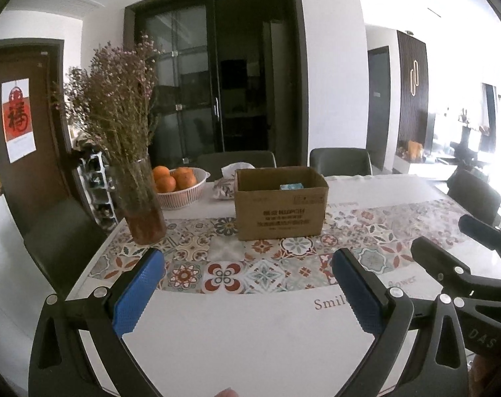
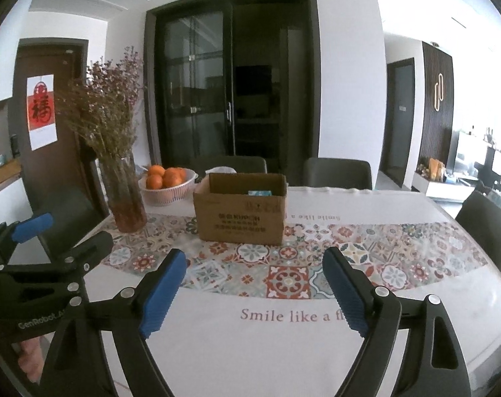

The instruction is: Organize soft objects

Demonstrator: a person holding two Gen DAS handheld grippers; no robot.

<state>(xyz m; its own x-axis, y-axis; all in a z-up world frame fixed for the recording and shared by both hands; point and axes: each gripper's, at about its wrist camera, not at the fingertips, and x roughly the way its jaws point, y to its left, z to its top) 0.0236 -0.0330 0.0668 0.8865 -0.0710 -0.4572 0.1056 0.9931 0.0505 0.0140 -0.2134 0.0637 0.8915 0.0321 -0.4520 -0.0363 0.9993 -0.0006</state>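
A home, dining area. Dining table (image 2: pixel 366 208) w/ patterned tile-print cloth, dark chairs (image 2: pixel 337 172) along the far edge. Glass vase of dried flowers (image 1: pixel 136 195) and a basket of oranges (image 1: pixel 180 187) near the far-left corner. Dark glass sliding doors (image 2: pixel 232 82) behind; red paper decoration on the wooden door (image 2: pixel 41 109). Bright, overexposed room at right, prob. the living rm.

Both cameras sit low over the near edge of the bench (image 1: pixel 250 330) and look forward and a little down, across it to the dark glass door (image 1: pixel 214 76) at the back. Each camera looks out between its own blue fingers (image 1: pixel 137 294). The left view stands a bit nearer the vase (image 1: pixel 141 198). Both views share the cardboard box (image 2: pixel 240 211), the bowl of oranges (image 2: pixel 167 185) and the patterned cloth. Each view also catches the other tool at its side edge.
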